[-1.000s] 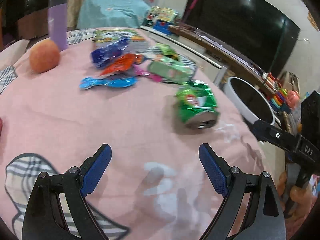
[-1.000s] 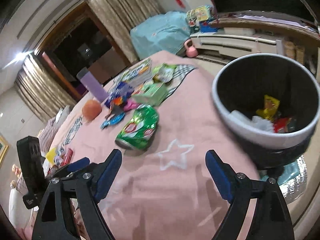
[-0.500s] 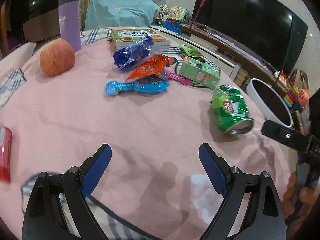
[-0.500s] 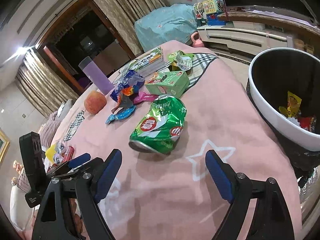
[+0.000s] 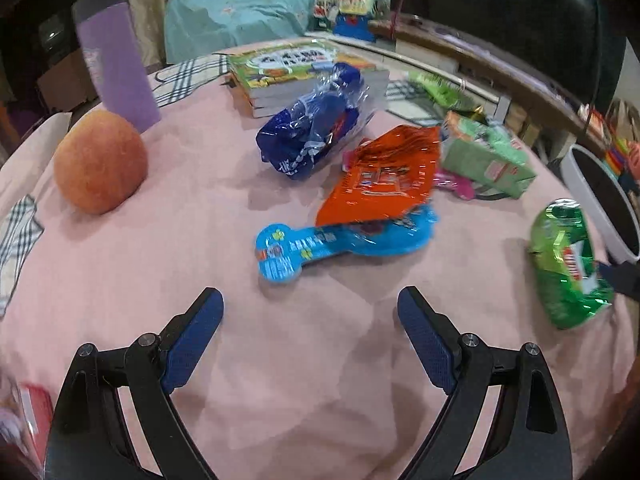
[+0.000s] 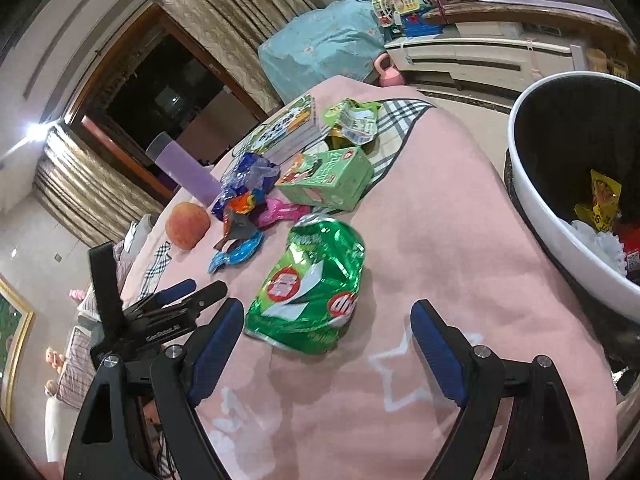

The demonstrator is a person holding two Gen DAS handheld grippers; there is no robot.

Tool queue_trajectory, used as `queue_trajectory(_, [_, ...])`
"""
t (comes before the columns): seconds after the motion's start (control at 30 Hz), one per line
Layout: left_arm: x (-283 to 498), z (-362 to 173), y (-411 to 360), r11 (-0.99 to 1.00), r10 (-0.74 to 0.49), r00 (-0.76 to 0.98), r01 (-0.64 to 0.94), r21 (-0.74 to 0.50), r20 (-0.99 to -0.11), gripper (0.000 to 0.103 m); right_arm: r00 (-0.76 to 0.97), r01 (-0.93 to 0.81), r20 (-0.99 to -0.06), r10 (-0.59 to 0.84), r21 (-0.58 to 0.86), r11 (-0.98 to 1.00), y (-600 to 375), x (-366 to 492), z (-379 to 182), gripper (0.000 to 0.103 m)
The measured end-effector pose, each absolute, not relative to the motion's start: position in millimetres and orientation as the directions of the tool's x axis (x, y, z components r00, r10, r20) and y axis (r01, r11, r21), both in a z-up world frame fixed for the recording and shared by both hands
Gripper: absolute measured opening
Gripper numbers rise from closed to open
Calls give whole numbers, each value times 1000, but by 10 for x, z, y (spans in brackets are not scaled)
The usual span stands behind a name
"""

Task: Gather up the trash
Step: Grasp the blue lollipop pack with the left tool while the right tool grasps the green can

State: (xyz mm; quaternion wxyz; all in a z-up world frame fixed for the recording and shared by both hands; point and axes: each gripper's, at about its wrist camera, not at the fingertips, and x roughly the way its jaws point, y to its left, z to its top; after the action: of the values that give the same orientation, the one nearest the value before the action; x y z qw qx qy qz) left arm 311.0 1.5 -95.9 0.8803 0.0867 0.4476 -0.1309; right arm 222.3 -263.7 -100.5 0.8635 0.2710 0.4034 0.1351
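Hovering over the pink cloth (image 5: 160, 248) in the left wrist view, the left gripper (image 5: 310, 334) is spread wide with nothing in it, a blue wrapper (image 5: 340, 246) just above its tips at centre frame and the crushed green can (image 5: 568, 268) at the right edge. In the right wrist view the right gripper (image 6: 326, 346) is likewise spread and empty, the can (image 6: 312, 288) lying just above it at centre, and the bin (image 6: 560, 248) with trash sits at the right edge

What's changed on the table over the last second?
Both tools closed in: the left tool toward the blue wrapper, the right tool toward the crushed green can. Nothing was gripped or released. Both are still open, and the trash lies where it was.
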Motion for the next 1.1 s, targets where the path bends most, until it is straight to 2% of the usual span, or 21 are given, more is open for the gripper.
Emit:
queue_trajectory(0.17, [3220, -965, -83, 924, -154, 572, 372, 88, -805, 91, 628, -13, -624, 466, 590, 807, -2659, 2306, -1057, 87])
queue_trajectory(0.27, [3289, -986, -114, 911, -182, 548, 407, 70, -817, 90, 615, -15, -626, 481, 600, 800, -2654, 2360, -1098, 86])
queue_trajectory(0.37, [3267, -964, -132, 898, -229, 525, 439, 30, -820, 66, 612, -22, -619, 492, 609, 793, -2658, 2376, -1103, 83])
queue_trajectory(0.4, [3229, -958, -155, 894, -231, 525, 446, 34, -819, 56, 608, -23, -619, 497, 612, 790, -2652, 2385, -1105, 77])
queue_trajectory(0.43, [3180, -949, -179, 891, -234, 525, 453, 35, -818, 51, 601, -28, -620, 504, 614, 788, -2641, 2399, -1110, 72])
queue_trajectory(0.5, [3089, -930, -210, 889, -248, 515, 458, 19, -821, 29, 587, -35, -625, 516, 616, 787, -2610, 2414, -1124, 51])
queue_trajectory(0.57, [3014, -916, -222, 894, -249, 503, 448, 4, -827, 27, 578, -44, -620, 531, 626, 779, -2584, 2402, -1141, 40])
queue_trajectory(0.6, [2943, -905, -231, 896, -252, 495, 444, -7, -832, 20, 585, -49, -614, 530, 626, 778, -2575, 2381, -1129, 35])
queue_trajectory(0.63, [2893, -900, -236, 897, -256, 488, 442, -17, -834, 20, 592, -53, -611, 526, 621, 782, -2564, 2361, -1111, 35])
queue_trajectory(0.7, [2738, -889, -255, 901, -273, 466, 431, -54, -842, 20, 604, -74, -596, 530, 620, 781, -2548, 2315, -1064, 24])
queue_trajectory(0.77, [2540, -877, -280, 904, -292, 449, 418, -91, -844, 20, 612, -93, -590, 526, 607, 789, -2532, 2265, -1012, 19])
queue_trajectory(0.93, [2182, -856, -348, 911, -310, 437, 391, -132, -844, 20, 647, -113, -598, 473, 538, 835, -2551, 2106, -896, 16])
queue_trajectory(1.03, [2069, -823, -396, 914, -283, 476, 397, -84, -833, 22, 691, -104, -604, 398, 462, 881, -2589, 2012, -829, 15])
queue_trajectory(1.07, [2048, -818, -423, 913, -272, 487, 404, -63, -830, 34, 712, -101, -609, 350, 404, 909, -2584, 1965, -809, 15])
queue_trajectory(1.1, [2021, -812, -457, 912, -255, 498, 410, -34, -829, 53, 715, -105, -613, 336, 382, 918, -2579, 1937, -818, 15])
